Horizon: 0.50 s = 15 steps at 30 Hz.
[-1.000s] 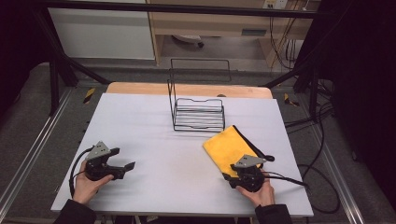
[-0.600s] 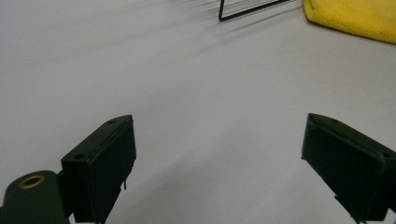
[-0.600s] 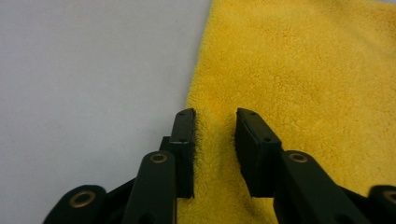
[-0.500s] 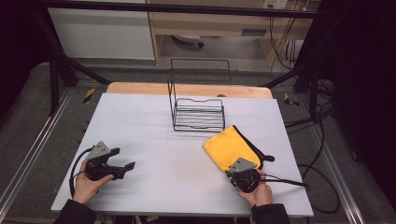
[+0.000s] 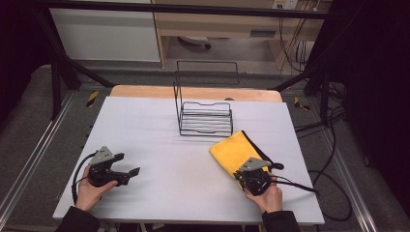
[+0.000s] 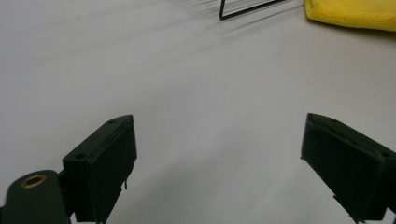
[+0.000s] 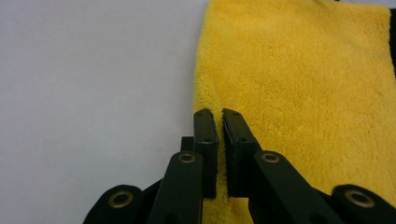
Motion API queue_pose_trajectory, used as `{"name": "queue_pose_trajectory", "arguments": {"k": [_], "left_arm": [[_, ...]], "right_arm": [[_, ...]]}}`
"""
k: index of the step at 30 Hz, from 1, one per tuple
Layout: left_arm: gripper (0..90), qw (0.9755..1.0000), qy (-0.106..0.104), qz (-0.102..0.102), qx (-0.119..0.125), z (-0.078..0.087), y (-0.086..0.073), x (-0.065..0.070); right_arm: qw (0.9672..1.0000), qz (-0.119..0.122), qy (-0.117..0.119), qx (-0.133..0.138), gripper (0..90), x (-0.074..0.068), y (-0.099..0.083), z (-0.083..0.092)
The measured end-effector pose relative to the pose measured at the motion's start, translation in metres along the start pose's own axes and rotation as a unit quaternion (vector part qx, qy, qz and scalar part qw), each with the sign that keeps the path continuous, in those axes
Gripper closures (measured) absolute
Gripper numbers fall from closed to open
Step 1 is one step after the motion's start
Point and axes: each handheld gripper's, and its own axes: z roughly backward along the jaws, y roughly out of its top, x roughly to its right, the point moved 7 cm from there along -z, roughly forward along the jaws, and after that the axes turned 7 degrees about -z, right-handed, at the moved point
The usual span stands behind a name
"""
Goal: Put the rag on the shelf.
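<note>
Since the earlier frame we see the right gripper (image 7: 218, 116) closing, now pinching the yellow cloth (image 7: 299, 84) edge; left gripper (image 6: 219, 158) gapes, empty.

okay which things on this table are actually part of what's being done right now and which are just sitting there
In use:
- folded yellow fleecy cloth
- right gripper, pinching the cloth's near edge

Lying about:
- black wire rack
- left gripper, open over bare white table

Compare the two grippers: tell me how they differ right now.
The left gripper has its jaws wide apart with nothing between them; the right gripper has just been closing, and its jaws pinch a fold of the yellow cloth. The left gripper sits over bare table; the right sits at the cloth's near edge. Each is held in one hand, low over the table.
</note>
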Motion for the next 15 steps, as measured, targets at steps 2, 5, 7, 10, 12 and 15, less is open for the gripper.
{"name": "queue_pose_trajectory", "arguments": {"k": [2, 5, 7, 10, 12, 15], "left_arm": [[10.4, 1.0000, 0.000, 0.000, 0.000, 0.000, 0.000, 0.000], [10.4, 1.0000, 0.001, 0.001, 0.000, 0.000, 0.000, 0.000], [10.4, 1.0000, 0.001, 0.001, 0.000, 0.000, 0.000, 0.000], [10.4, 1.0000, 0.002, 0.001, -0.001, 0.000, 0.000, 0.000], [10.4, 1.0000, 0.002, 0.001, 0.000, 0.000, 0.000, -0.001], [10.4, 1.0000, 0.003, 0.001, 0.000, 0.000, 0.000, -0.001]], "right_arm": [[0.9999, -0.009, 0.013, 0.007, 85.6, -0.005, 0.005, 0.001], [0.9995, -0.018, 0.026, 0.009, 85.6, -0.014, 0.010, 0.001], [0.9990, -0.025, 0.035, 0.008, 85.6, -0.021, 0.012, -0.001], [0.9984, -0.030, 0.047, 0.004, 85.6, -0.032, 0.014, -0.005], [0.9980, -0.032, 0.055, 0.004, 85.6, -0.039, 0.016, -0.007], [0.9971, -0.031, 0.069, 0.005, 85.7, -0.051, 0.019, -0.010]]}}
